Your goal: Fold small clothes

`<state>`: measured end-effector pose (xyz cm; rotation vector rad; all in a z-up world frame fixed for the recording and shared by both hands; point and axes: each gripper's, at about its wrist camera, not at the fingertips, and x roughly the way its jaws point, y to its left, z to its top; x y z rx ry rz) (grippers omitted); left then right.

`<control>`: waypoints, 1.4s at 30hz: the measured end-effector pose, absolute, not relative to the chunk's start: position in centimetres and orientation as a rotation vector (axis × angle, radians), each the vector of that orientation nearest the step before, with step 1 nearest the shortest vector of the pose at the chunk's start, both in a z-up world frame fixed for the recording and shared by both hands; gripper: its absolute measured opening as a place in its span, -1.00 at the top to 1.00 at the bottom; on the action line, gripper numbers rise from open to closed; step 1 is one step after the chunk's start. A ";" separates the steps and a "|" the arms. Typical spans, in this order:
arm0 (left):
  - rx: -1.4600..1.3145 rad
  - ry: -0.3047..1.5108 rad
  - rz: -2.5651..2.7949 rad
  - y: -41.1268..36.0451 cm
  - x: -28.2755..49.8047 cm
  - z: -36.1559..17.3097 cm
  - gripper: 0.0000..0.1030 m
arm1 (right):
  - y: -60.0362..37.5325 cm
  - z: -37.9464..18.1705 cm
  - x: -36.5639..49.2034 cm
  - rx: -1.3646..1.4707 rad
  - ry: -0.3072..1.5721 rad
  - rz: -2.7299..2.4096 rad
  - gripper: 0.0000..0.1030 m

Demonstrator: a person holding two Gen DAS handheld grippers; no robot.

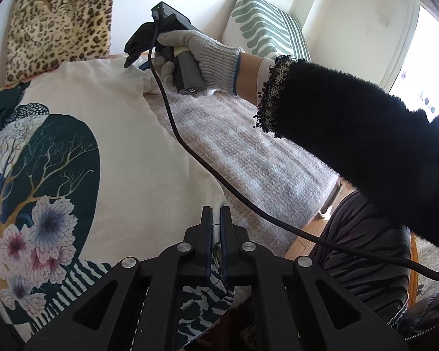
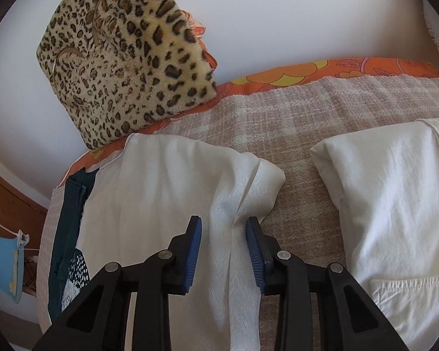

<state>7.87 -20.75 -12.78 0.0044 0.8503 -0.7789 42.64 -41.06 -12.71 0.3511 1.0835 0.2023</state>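
A cream T-shirt [image 1: 125, 134] with a dark tree-and-flower print lies spread on the grey-pink blanket [image 1: 243, 158]. My left gripper [image 1: 216, 213] is shut on the shirt's near hem corner. My right gripper [image 2: 224, 231] is open, its blue pads either side of the shirt's short sleeve [image 2: 248, 181], low over the cloth. In the left wrist view the right gripper [image 1: 137, 55] sits at the far shoulder of the shirt, held by a gloved hand [image 1: 196, 55]. A second white garment [image 2: 395, 199] lies folded to the right.
A leopard-print cushion [image 2: 125, 55] leans on the wall at the back left. A green striped cushion [image 1: 266, 23] stands at the back right. A black cable [image 1: 219, 175] crosses the blanket. The bed edge and wooden floor [image 1: 304, 239] are on the right.
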 end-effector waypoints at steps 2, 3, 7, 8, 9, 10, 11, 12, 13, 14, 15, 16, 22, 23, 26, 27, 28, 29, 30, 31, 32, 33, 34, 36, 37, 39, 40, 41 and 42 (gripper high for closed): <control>-0.001 0.844 -0.779 -20.5 8.0 -12.8 0.93 | -41.4 -12.8 42.8 0.352 1.090 0.169 0.37; -0.003 0.843 -0.778 -20.5 8.0 -12.9 0.93 | -41.5 -12.8 42.9 0.362 1.090 0.160 0.37; -0.022 0.837 -0.767 -20.0 8.1 -13.0 0.94 | -40.6 -12.8 43.3 0.303 1.094 0.138 0.89; -0.029 0.834 -0.765 -19.8 8.1 -13.0 0.94 | -40.2 -12.7 43.4 0.281 1.095 0.138 0.97; -0.036 0.830 -0.762 -19.6 8.0 -13.0 0.94 | -39.9 -12.5 43.3 0.267 1.094 0.135 0.98; -0.045 0.827 -0.758 -19.4 8.0 -13.0 0.95 | -39.6 -12.2 43.3 0.257 1.091 0.130 0.98; -0.054 0.824 -0.754 -19.1 8.0 -13.0 0.95 | -39.3 -11.9 43.3 0.249 1.087 0.130 0.98; -0.062 0.821 -0.748 -18.9 8.0 -13.0 0.95 | -39.0 -11.5 43.4 0.236 1.084 0.127 0.98; -0.072 0.818 -0.740 -18.5 8.1 -12.9 0.95 | -38.6 -11.0 43.4 0.221 1.079 0.123 0.99; -0.084 0.816 -0.732 -18.1 8.1 -12.9 0.95 | -38.2 -10.5 43.5 0.205 1.074 0.124 0.99; -0.098 0.812 -0.721 -17.7 8.1 -12.9 0.95 | -37.8 -9.9 43.5 0.191 1.067 0.128 0.99; -0.108 0.808 -0.710 -17.2 8.1 -12.9 0.95 | -37.3 -9.3 43.5 0.175 1.060 0.132 0.99; -0.147 0.807 -0.664 -15.0 7.6 -13.1 0.95 | -33.3 -6.7 44.1 0.069 1.035 0.155 0.99; -0.153 0.806 -0.659 -14.6 7.5 -13.2 0.95 | -32.6 -6.4 44.2 0.057 1.032 0.160 0.99; -0.172 0.810 -0.637 -13.4 7.2 -13.3 0.95 | -30.5 -5.7 44.6 0.027 1.029 0.177 0.99; -0.179 0.812 -0.630 -13.1 7.1 -13.4 0.95 | -29.7 -5.5 44.7 0.016 1.027 0.181 0.99; -0.183 0.813 -0.623 -12.7 7.1 -13.4 0.95 | -28.9 -5.3 44.8 0.004 1.026 0.184 0.99; -0.186 0.812 -0.615 -12.3 7.0 -13.5 0.95 | -28.1 -5.2 44.9 -0.008 1.025 0.188 0.99; -0.192 0.811 -0.608 -11.9 6.9 -13.5 0.95 | -27.3 -5.1 45.0 -0.022 1.024 0.194 0.99; -0.199 0.808 -0.600 -11.6 6.7 -13.5 0.95 | -26.5 -5.1 45.1 -0.036 1.022 0.201 0.99; -0.202 0.802 -0.592 -11.2 6.6 -13.4 0.95 | -25.5 -5.1 45.2 -0.053 1.020 0.207 0.99; -0.202 0.794 -0.583 -10.9 6.5 -13.3 0.95 | -24.7 -5.1 45.3 -0.067 1.020 0.212 0.99; -0.201 0.786 -0.576 -10.7 6.3 -13.2 0.95 | -23.9 -5.2 45.3 -0.078 1.021 0.218 0.99; -0.200 0.770 -0.562 -10.1 6.2 -13.0 0.95 | -22.2 -5.5 45.3 -0.099 1.023 0.232 0.99; -0.202 0.766 -0.555 -9.8 6.1 -13.0 0.95 | -21.4 -5.7 45.3 -0.112 1.024 0.240 0.99; -0.205 0.763 -0.545 -9.5 5.8 -13.2 0.95 | -19.6 -6.3 45.2 -0.147 1.028 0.251 0.99; -0.205 0.764 -0.543 -9.4 5.6 -13.4 0.95 | -18.7 -6.7 45.1 -0.163 1.031 0.257 0.99; -0.205 0.766 -0.539 -9.2 5.5 -13.5 0.95 | -17.8 -7.0 45.1 -0.176 1.035 0.264 0.99; -0.208 0.767 -0.536 -9.0 5.4 -13.6 0.95 | -16.9 -7.4 45.0 -0.191 1.036 0.270 0.99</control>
